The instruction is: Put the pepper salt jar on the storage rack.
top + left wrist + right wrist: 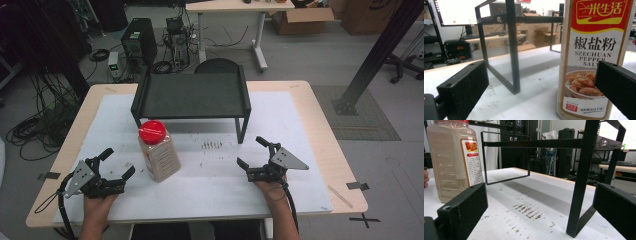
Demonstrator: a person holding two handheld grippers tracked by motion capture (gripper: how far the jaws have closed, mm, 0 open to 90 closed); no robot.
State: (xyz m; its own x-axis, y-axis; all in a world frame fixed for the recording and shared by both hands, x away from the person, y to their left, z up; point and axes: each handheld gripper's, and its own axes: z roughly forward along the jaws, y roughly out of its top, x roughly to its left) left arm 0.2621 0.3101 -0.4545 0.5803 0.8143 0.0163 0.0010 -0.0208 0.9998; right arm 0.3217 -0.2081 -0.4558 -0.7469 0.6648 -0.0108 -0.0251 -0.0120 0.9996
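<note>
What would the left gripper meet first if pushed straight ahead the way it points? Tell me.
Probably the pepper salt bottle: in the left gripper view it stands just ahead, overlapping the right-hand jaw. The left gripper is open, so that jaw might clip it; depth is uncertain. The black rack stands farther back.

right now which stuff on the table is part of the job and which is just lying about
In the job: pepper salt bottle, left gripper, right gripper, both open.
Lying about: black shelf rack, brown stains on the white mat.
</note>
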